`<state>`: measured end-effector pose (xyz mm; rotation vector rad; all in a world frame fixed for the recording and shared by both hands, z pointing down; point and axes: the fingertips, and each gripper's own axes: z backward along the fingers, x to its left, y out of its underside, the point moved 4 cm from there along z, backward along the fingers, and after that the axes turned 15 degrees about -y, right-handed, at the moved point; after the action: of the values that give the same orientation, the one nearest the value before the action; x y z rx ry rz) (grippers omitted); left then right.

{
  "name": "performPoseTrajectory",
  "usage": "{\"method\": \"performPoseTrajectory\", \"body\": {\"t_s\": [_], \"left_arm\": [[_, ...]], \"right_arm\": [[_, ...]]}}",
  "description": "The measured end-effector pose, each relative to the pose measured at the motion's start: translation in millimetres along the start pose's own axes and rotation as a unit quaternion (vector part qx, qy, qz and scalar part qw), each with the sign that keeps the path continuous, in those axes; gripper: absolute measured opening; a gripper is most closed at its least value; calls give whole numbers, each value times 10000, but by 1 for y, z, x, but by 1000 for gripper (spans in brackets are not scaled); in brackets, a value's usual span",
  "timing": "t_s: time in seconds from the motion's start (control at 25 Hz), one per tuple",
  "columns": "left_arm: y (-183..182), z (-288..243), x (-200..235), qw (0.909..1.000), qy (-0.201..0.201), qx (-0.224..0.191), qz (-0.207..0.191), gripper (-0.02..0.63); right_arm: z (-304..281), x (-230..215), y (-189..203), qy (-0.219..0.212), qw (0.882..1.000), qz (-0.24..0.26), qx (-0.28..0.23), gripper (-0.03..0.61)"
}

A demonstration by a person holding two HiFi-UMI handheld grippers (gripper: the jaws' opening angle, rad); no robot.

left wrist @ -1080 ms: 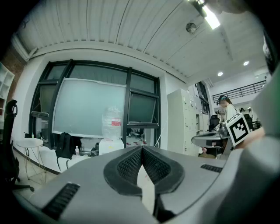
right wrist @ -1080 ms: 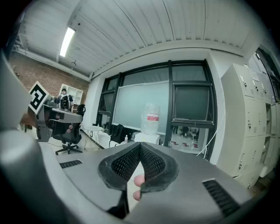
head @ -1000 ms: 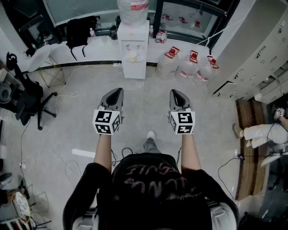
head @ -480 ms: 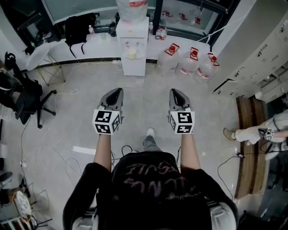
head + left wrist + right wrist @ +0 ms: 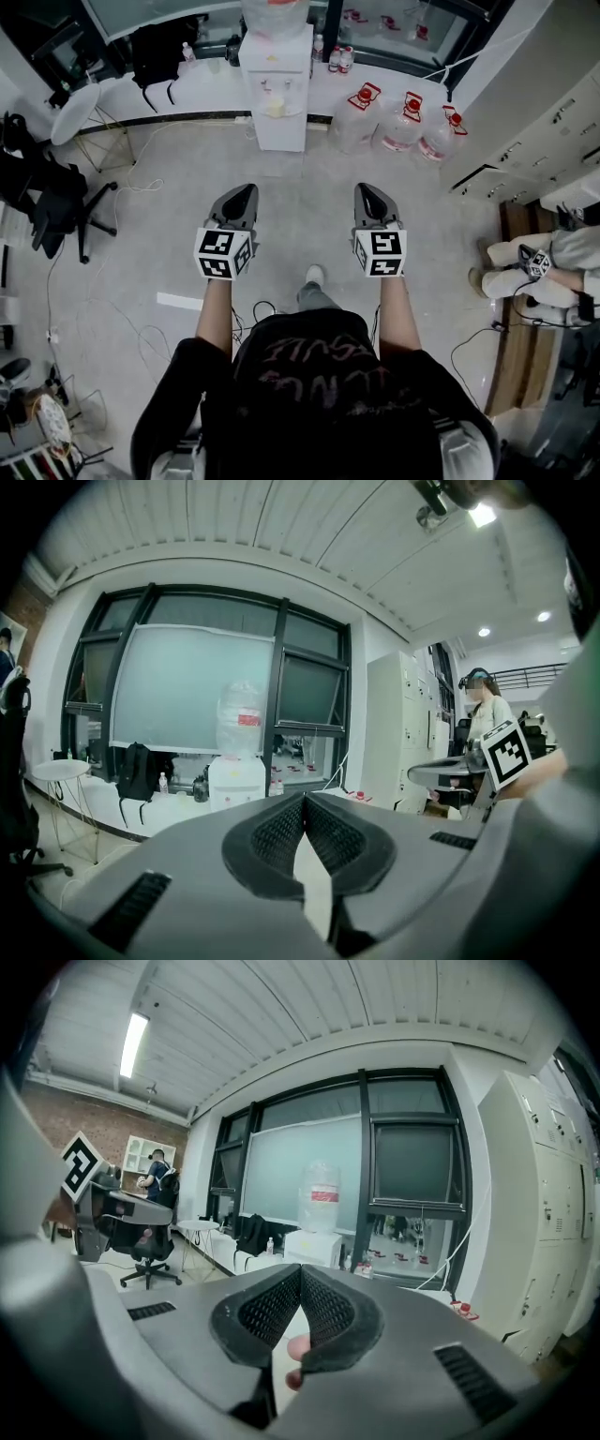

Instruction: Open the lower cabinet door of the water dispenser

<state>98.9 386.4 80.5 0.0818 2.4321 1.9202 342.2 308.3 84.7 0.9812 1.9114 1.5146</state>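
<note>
The tall white water dispenser (image 5: 278, 89) stands against the far window ledge, well ahead of both tools. The clear bottle (image 5: 275, 11) on its top is cut off by the head view's upper edge. Its lower cabinet door (image 5: 280, 131) is a plain white panel that looks flush with the body, too small to show a handle or seam. In the left gripper view the dispenser (image 5: 236, 782) shows only down to its taps, with the door hidden behind the grey jaws. The right gripper view likewise cuts the dispenser (image 5: 312, 1246) off above the door.

Both hands are hidden under the marker cubes. Two bare forearms reach forward side by side from black sleeves. The left gripper (image 5: 245, 190) points ahead and a little down. Its textured pads are pressed tip to tip with nothing between them. The right gripper (image 5: 364, 190) lies parallel to it, its jaws also together and holding nothing. A small pinkish shape shows through the slot behind its pads, too unclear to identify.

At the far left stands a black office chair (image 5: 47, 202). Next come a round white side table (image 5: 75, 112), a black backpack (image 5: 159, 47) on the ledge, and loose cables (image 5: 112, 309) on the floor. Just right of the dispenser stand three clear water jugs with red caps (image 5: 403, 127). Beyond them are white lockers (image 5: 553, 131) and a seated person (image 5: 534, 267) at the right edge. A stretch of grey floor (image 5: 300, 178) lies between the grippers and the dispenser.
</note>
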Motion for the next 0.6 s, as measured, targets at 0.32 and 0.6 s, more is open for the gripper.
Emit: {"method": "performPoseTrajectory", "body": {"t_s": [0.32,0.6], "left_arm": [[-12,-80,-9,9997,-177,146,14,12],[-16,-120,-7,9989,-380,272,51,12]], "right_arm": [[-57,-69,-3,-242,9997,11,91,14],[-96,-98,1,-501,9984,82,260,15]]}}
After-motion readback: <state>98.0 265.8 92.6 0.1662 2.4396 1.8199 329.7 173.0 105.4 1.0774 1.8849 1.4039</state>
